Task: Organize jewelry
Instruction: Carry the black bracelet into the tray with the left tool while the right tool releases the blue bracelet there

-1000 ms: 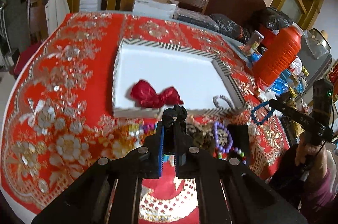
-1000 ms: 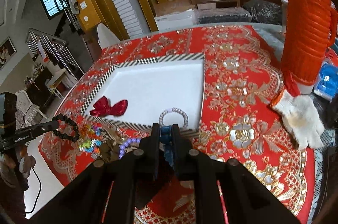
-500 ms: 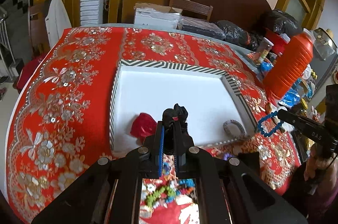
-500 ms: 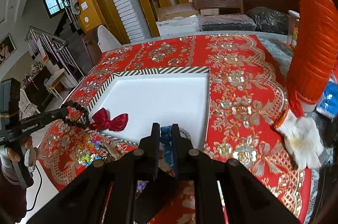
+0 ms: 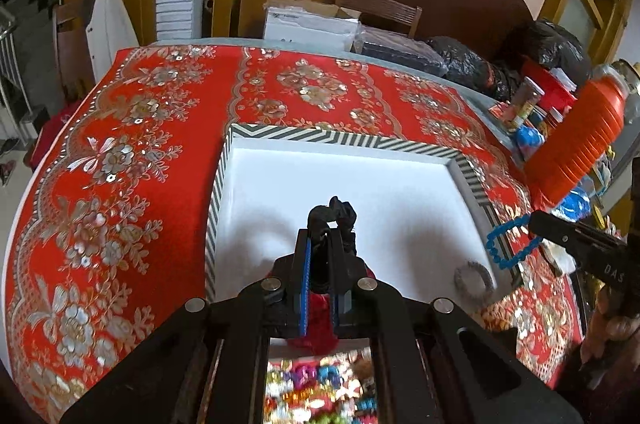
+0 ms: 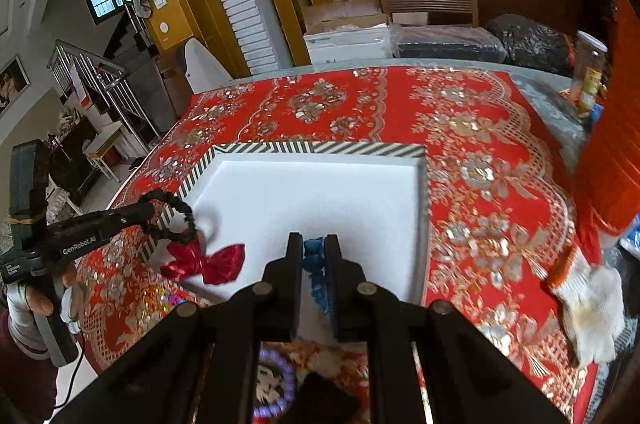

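Note:
A white tray with a striped rim lies on the red tablecloth; it also shows in the right wrist view. My left gripper is shut on a black hair tie and holds it over the tray's near left part; the tie shows in the right wrist view. My right gripper is shut on a blue bead bracelet above the tray's near edge; the bracelet shows in the left wrist view. A red bow and a grey bracelet lie in the tray.
An orange thermos and small jars stand at the table's right edge. A white glove lies at the right. A purple bead bracelet and colourful trinkets lie near the front edge. A chair and boxes stand behind the table.
Both grippers have moved forward over the tray with their pieces. The left one now hangs above the red bow. The loose jewelry has slid under the cameras.

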{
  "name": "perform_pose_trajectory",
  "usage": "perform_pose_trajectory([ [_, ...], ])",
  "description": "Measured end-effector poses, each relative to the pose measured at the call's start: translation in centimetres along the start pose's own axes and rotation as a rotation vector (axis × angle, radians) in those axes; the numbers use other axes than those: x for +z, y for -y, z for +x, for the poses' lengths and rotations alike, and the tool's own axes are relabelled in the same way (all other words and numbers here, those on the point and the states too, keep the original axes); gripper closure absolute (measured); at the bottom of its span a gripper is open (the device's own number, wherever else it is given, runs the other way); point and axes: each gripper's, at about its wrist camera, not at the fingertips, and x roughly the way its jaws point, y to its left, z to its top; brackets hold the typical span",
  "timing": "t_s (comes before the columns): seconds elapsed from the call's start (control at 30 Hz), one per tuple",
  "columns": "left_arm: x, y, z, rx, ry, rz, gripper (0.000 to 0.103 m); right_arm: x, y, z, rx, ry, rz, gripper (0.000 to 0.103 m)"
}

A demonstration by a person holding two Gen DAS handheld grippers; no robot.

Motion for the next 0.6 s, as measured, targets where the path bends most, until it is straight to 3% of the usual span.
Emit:
perform_pose_trajectory([
  [0.37,1.0,-1.0,3.4,0.022,-0.042,-0.027,0.103,1.3,-0.7,5.3,0.064,-0.067,0.040,0.092],
  [0.6,0.9,-1.9,4.3,0.044,-0.057,-0.036,0.103,1.2,0.3,6.9,0.053,-0.095,0.055,0.092],
])
